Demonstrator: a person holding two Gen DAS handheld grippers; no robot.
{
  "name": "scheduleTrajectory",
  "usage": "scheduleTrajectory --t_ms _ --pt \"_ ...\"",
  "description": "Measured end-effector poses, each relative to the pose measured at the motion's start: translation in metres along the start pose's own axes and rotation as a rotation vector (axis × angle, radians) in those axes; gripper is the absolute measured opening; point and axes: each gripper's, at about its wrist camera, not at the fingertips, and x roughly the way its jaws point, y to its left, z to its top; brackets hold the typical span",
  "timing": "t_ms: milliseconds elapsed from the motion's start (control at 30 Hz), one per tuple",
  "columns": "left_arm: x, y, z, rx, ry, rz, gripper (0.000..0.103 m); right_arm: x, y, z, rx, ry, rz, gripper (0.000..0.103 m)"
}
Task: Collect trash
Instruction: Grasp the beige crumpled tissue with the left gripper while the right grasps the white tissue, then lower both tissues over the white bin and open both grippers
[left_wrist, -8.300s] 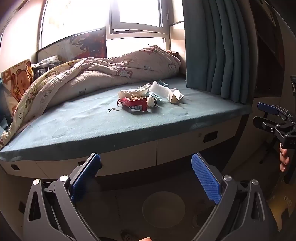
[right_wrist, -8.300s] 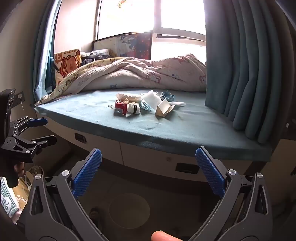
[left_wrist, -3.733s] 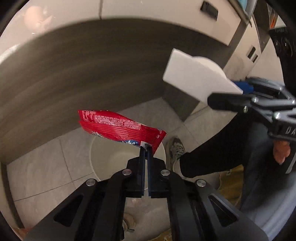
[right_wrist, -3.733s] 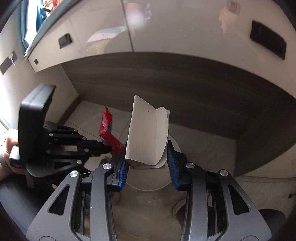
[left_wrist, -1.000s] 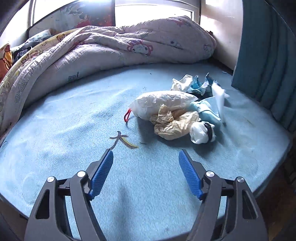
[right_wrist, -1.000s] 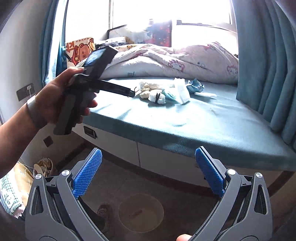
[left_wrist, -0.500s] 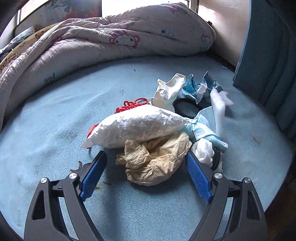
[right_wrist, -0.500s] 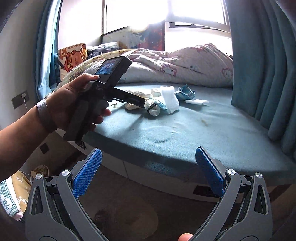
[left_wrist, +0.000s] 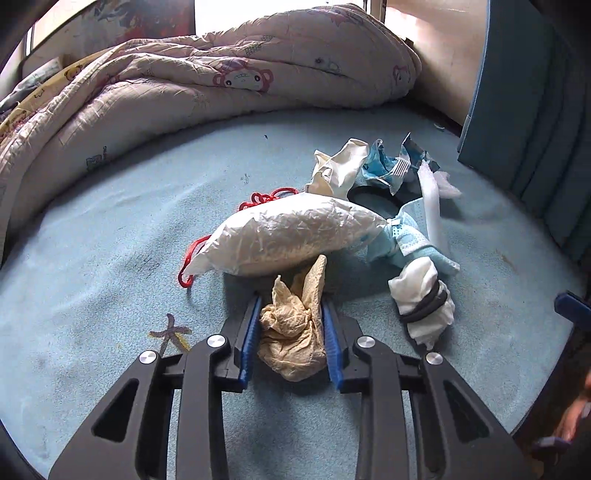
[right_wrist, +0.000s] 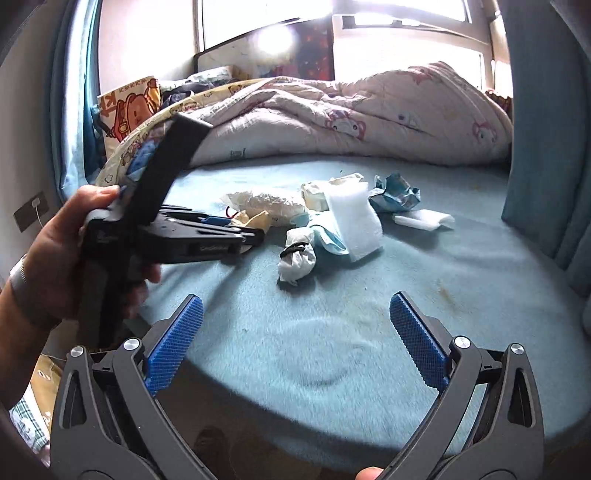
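A pile of trash lies on the teal bed mat (left_wrist: 92, 280). My left gripper (left_wrist: 290, 306) is shut on a crumpled beige tissue (left_wrist: 291, 332), right in front of a white crinkled plastic bag (left_wrist: 288, 236). Beside it lie a white wad wrapped in a black band (left_wrist: 424, 302), a blue face mask (left_wrist: 410, 240) and a blue wrapper (left_wrist: 388, 166). My right gripper (right_wrist: 295, 332) is open and empty above the mat's front edge. In the right wrist view the left gripper (right_wrist: 255, 234) shows at the pile, with the white wad (right_wrist: 297, 256) and a white foam piece (right_wrist: 354, 221).
A rumpled pink cartoon quilt (left_wrist: 184, 74) lies behind the pile. Teal curtains (right_wrist: 546, 129) hang at the right. A cartoon cushion (right_wrist: 129, 103) stands at the back left. A red string (left_wrist: 266, 197) lies under the plastic bag.
My left gripper has moved forward and closed on the beige tissue. My right gripper has moved closer to the bed and stays open.
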Motion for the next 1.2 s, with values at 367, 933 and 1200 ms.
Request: scheduleTrajectory --t_ms 367,933,1200 --pt "-0.028 0.043 -0.018 -0.016 -0.025 -0.008 0.024 0.073 0.021 0.035 0.023 0.12 -0.041 0.074" --pt "-0.044 0.054 -0.037 -0.033 -0.049 -0.084 0.023 0.057 0.025 0.031 0.052 0.144 -0.068 0.026" --pt "-0.088 0.036 -0.066 0.002 -0.073 -0.098 0.023 -0.008 0.044 0.016 0.012 0.089 -0.051 0.026"
